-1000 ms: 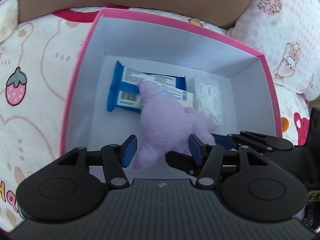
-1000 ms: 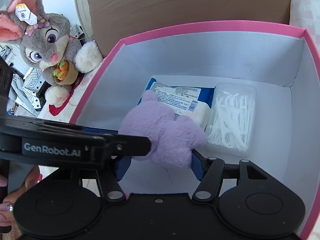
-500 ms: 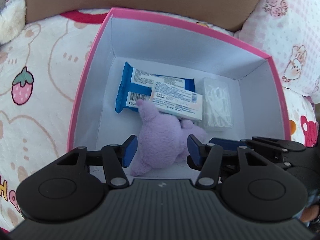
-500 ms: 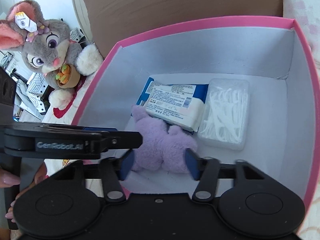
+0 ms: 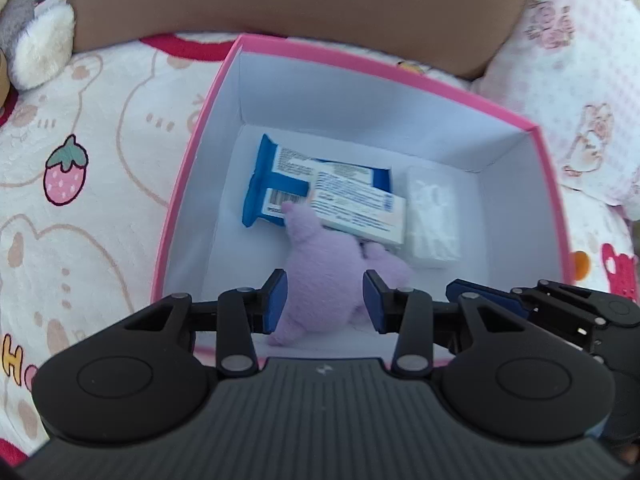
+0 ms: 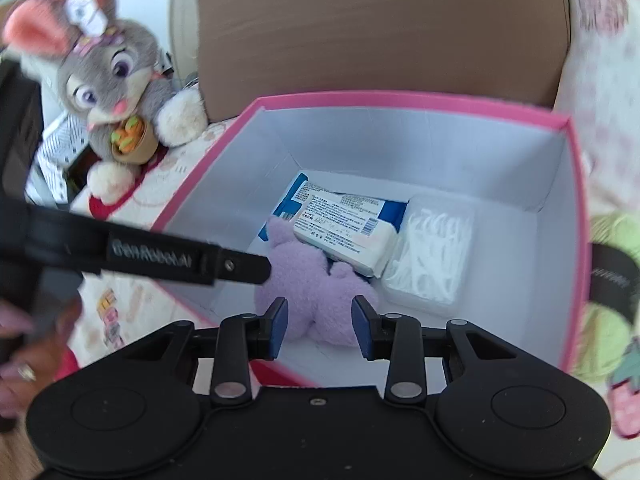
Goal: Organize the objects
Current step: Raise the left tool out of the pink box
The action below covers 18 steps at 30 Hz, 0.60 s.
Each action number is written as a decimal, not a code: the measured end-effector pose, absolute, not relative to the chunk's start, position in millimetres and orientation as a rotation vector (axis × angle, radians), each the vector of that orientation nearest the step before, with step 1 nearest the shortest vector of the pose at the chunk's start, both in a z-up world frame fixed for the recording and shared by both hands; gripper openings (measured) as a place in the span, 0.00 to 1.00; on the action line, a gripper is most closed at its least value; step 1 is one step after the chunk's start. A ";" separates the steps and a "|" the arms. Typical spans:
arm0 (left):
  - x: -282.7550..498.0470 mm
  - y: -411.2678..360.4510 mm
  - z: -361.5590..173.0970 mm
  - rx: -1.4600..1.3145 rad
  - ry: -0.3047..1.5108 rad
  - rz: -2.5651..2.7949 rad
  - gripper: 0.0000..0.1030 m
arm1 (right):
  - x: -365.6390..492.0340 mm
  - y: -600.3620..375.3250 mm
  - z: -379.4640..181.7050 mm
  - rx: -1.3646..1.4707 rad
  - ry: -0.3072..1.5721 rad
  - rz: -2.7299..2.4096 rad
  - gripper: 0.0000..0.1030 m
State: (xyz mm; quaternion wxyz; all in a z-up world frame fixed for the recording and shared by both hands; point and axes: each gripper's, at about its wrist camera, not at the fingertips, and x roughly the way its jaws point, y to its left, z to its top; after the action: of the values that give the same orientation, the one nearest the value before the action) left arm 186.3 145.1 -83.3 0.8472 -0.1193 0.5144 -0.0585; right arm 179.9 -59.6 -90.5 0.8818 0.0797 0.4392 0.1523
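Grey plush rabbit (image 6: 108, 68): sits off to the left on the bed, outside the box; whether it is meant to be packed I cannot tell.
Strawberry-print white bedspread (image 5: 80, 140): a soft base, so the box probably sits a little unevenly.
Pink-rimmed white cardboard box (image 5: 180, 184): open-topped and standing on the bedspread in front of both grippers. It serves as the collecting place for the loose items.
Blue plastic wipes pack (image 5: 264, 184): flat on the box floor at the left, the lowest layer.
White rectangular tissue pack (image 5: 356, 204): laid across the blue pack, stacked to save floor space.
Small lilac plush toy (image 5: 324, 268): the task's thing. It lies on the box floor at the near side, its top tucked against the two packs. It looks set down, not carried.
Clear plastic case of white floss picks (image 5: 432, 220): beside the packs on the right, near the right wall, filling the row.
Left gripper (image 5: 326, 300): hovers over the near rim, tilted down. Its jaws have just been closing but stand apart, and the lilac toy shows through the gap well below, unpinched.
Right gripper (image 6: 318, 322): just right of the left one. Its jaws have also just been closing to a narrow gap that holds nothing.
Step, as judged: the toy is placed and both tools look free for another item.
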 end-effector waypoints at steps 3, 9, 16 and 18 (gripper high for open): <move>174.6 141.9 -69.1 -0.253 1.067 -0.132 0.40 | 166.2 -60.0 -76.1 0.117 0.880 0.315 0.40; 157.2 137.1 -43.9 -0.240 1.059 -0.133 0.44 | 142.5 -62.0 -43.4 0.074 0.819 0.342 0.41; 127.1 127.3 -6.6 -0.179 1.025 -0.148 0.49 | 121.6 -56.3 -21.4 0.011 0.820 0.317 0.68; 118.2 126.0 4.9 -0.188 1.013 -0.176 0.50 | 116.0 -57.8 -18.5 0.010 0.830 0.295 0.69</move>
State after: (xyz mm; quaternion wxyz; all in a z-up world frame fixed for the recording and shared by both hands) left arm 118.2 126.0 4.9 0.8666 -0.0899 0.4837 -0.0840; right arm 116.0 -57.8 -18.5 0.9045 0.0050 0.4018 0.1427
